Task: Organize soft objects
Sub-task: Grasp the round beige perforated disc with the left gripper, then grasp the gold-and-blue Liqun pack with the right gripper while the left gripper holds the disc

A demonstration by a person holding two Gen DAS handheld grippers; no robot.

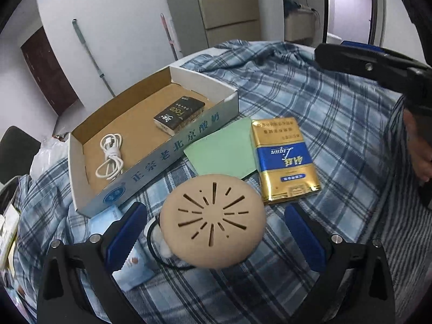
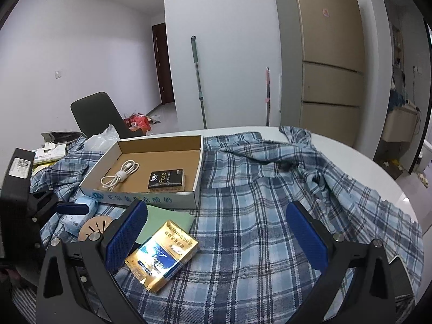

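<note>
My left gripper is open, with its blue pads on either side of a tan round disc cut with slots; neither pad touches it. A light blue tissue pack lies under the left pad. A green flat sheet and a gold-and-blue pack lie beyond the disc. The cardboard tray holds a white coiled cable and a dark tissue pack. My right gripper is open above the plaid cloth, and the gold-and-blue pack lies by its left pad.
The plaid cloth covers most of a white round table, whose edge shows at the right. Papers and a plastic bag crowd the far left. A dark chair, two mop poles and a tall fridge stand behind.
</note>
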